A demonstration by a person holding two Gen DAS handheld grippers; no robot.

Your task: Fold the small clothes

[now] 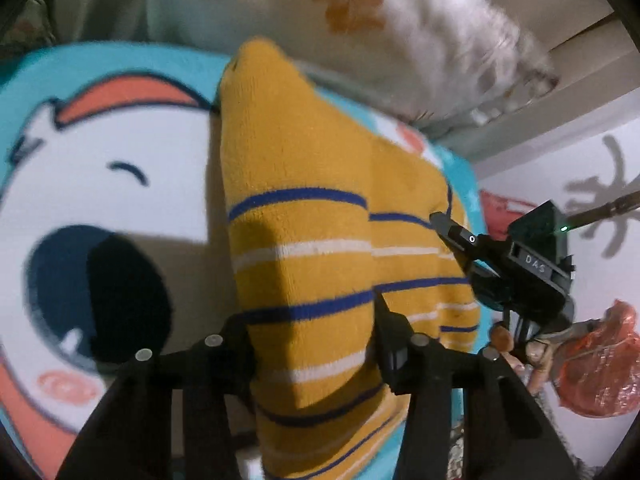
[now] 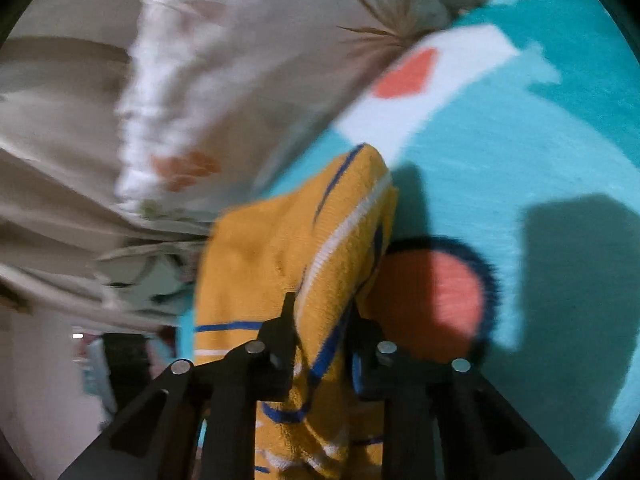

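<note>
Lettering "DAS" on right gripper [image 1: 460,236]; both it and left gripper [image 1: 316,344] pinching mustard striped garment [image 1: 304,208].

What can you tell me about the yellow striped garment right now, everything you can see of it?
The yellow striped garment is a mustard, terry-like knit with thin blue and white stripes. It is bunched and partly folded, draped in a ridge over the teal cartoon blanket. The left claw has its near edge between the fingers; the right claw pinches another gathered edge. Its far tip points toward the pale bedding.
</note>
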